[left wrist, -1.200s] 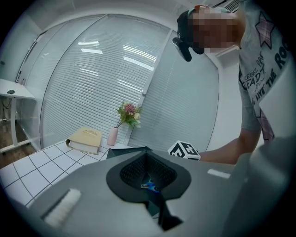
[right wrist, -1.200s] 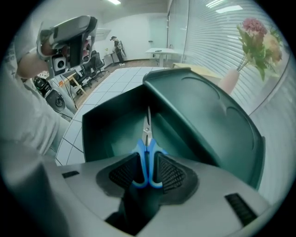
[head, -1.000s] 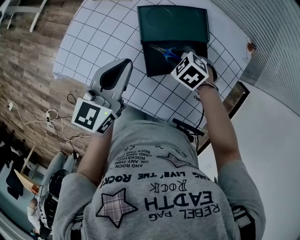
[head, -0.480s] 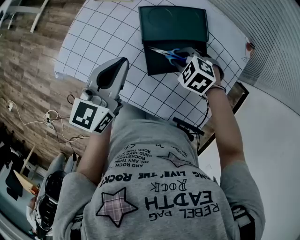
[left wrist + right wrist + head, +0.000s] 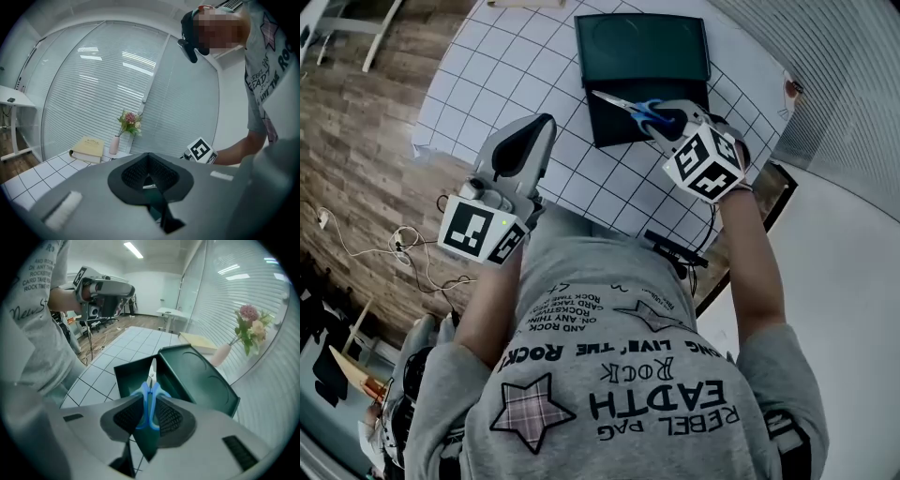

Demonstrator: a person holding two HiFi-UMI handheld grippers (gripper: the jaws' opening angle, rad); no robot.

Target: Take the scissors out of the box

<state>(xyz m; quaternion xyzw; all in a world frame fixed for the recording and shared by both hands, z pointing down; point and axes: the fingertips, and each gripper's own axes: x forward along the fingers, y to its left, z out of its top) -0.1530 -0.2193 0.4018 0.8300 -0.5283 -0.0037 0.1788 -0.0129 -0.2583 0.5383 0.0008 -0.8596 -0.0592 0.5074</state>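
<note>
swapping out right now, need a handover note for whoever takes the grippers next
Right gripper: shut on the blue handles of the scissors; its jaws have just been closing on them.
Left gripper: shut, empty, away from the box.
Things: scissors held over the open box, blades pointing into it; lid folded back on the table.
Done: scissors gripped.
Left: carry them clear of the box, probably onto the table.

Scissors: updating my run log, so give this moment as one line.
right gripper: jaws just closing, shut on scissors | scissors: held over box | left gripper: shut, empty
</note>
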